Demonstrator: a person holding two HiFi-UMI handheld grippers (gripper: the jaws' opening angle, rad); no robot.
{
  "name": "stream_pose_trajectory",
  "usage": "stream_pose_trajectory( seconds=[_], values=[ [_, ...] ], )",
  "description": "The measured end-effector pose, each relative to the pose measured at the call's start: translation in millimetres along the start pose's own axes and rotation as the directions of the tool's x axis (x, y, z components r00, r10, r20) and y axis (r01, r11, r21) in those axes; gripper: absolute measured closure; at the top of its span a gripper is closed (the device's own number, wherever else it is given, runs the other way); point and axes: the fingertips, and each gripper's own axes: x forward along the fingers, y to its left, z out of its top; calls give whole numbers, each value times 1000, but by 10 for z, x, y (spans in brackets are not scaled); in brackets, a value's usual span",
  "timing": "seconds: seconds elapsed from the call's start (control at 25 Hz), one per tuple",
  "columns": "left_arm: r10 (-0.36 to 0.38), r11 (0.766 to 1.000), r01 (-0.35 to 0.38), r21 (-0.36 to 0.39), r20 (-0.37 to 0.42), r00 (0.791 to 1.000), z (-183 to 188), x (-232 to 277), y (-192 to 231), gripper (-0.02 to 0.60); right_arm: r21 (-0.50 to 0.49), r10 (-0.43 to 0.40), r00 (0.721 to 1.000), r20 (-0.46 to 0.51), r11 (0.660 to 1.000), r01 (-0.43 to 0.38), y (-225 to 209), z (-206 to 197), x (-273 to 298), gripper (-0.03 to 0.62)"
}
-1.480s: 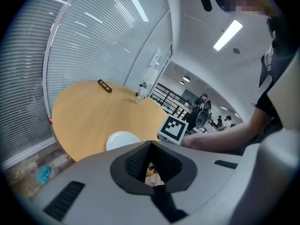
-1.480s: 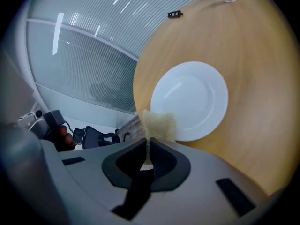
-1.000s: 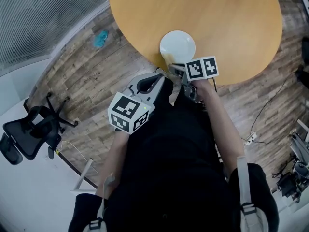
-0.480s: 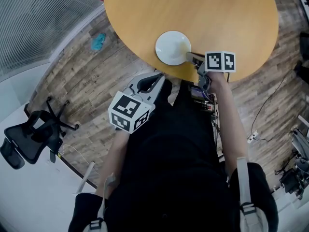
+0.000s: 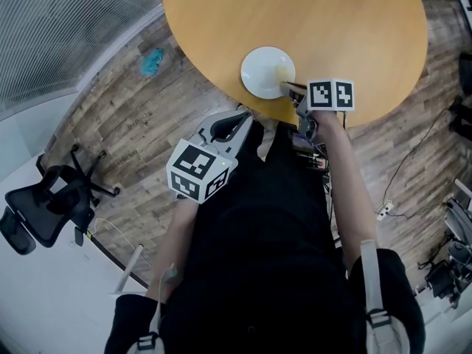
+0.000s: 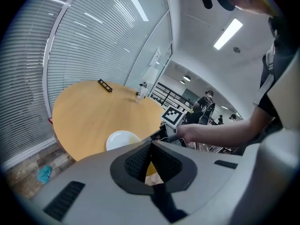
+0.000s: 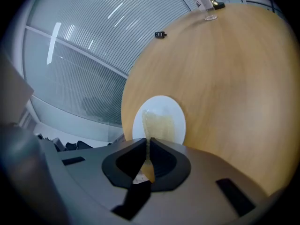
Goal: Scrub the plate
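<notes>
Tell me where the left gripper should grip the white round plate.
Probably the white round plate's bare near-left rim, coming low over the round wooden table's edge: it lies flat beside that edge, and the right gripper's yellowish cloth occupies its right side.

A round wooden table [image 5: 354, 28] is standing at the far side, on a floor [image 5: 125, 131] that grey-brown planks are covering. White slatted blinds [image 5: 59, 35] are hanging down the curved glass wall at the far left. A black office chair [image 5: 44, 209] is sitting at the left, on a paler strip of floor. A teal scrap [image 5: 153, 60] is lying on the planks near the table's left edge. Cables [image 5: 409, 164] are trailing across the floor at the right. Long ceiling lights [image 6: 228, 33] are glowing overhead.
</notes>
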Motion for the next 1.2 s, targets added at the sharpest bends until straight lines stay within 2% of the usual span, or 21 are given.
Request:
stream_pose_trajectory(
  seconds=[0.16,0.44,0.64,1.0,1.2],
  values=[
    [15,1000,-15,-4,-1,1000,-7,-22,46,569,-25,31,998,-51,999,-33,175,-62,284,563],
    [49,999,-49,-8,-4,999,-46,-115,34,569,-59,112,990,-81,991,-117,569,-30,547,563],
    [56,998,-56,-9,-6,998,-91,-156,118,569,-54,110,991,-81,992,-115,542,-29,640,563],
    [28,999,-27,16,-25,999,-87,-110,28,569,3,63,996,56,998,-64,145,375,232,563],
    [9,999,-8,32,-25,1000,-57,-55,5,569,44,32,992,124,998,-37,-75,471,-10,563]
  ],
)
